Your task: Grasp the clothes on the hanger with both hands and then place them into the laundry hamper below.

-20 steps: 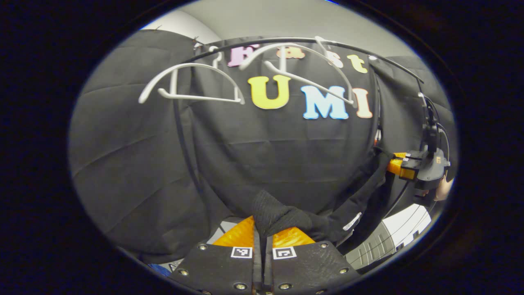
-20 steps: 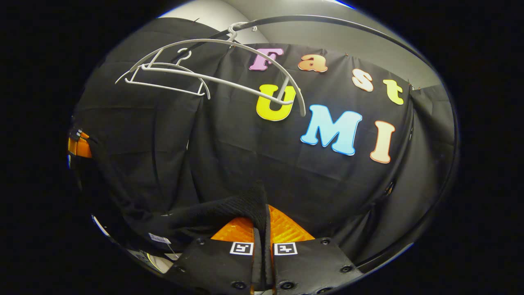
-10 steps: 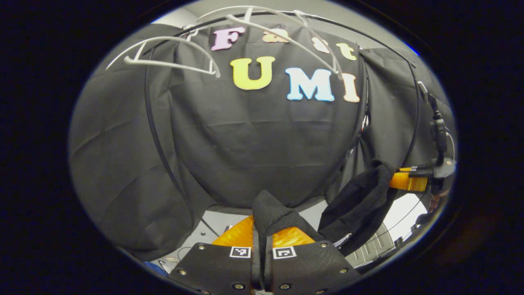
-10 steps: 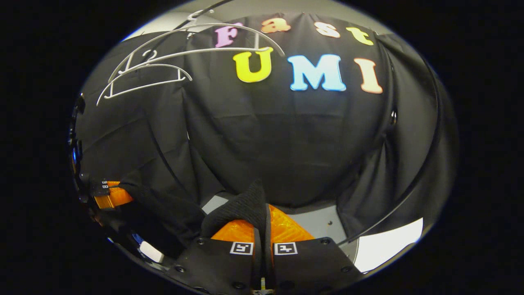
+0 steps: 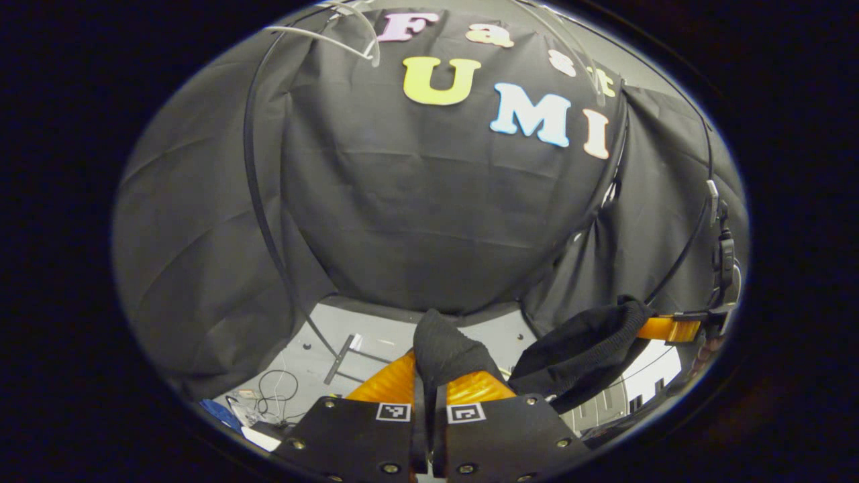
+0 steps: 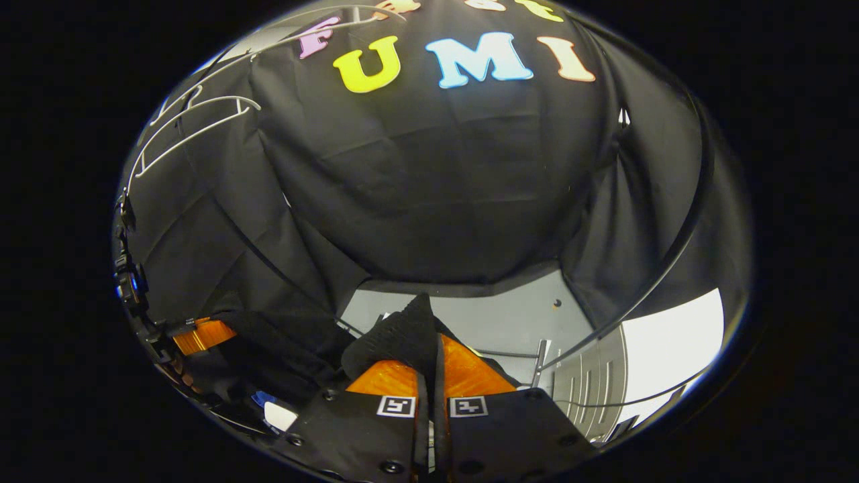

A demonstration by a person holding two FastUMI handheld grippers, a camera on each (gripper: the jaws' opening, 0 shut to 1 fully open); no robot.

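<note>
Black garment [image 5: 577,339] was held stretched between both tools: left tool [image 5: 429,376] and right tool [image 6: 429,365] each clamped on its fabric. White hangers [image 6: 191,124] were seen above.

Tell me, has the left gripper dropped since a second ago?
Yes. The left gripper, shut on the black garment, has gone down: the white hangers on the rail have climbed from mid-height to the top edge of the left gripper view.

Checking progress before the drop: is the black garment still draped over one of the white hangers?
No: the black garment is pinched between the left gripper fingers, well below the bare white hangers.
</note>
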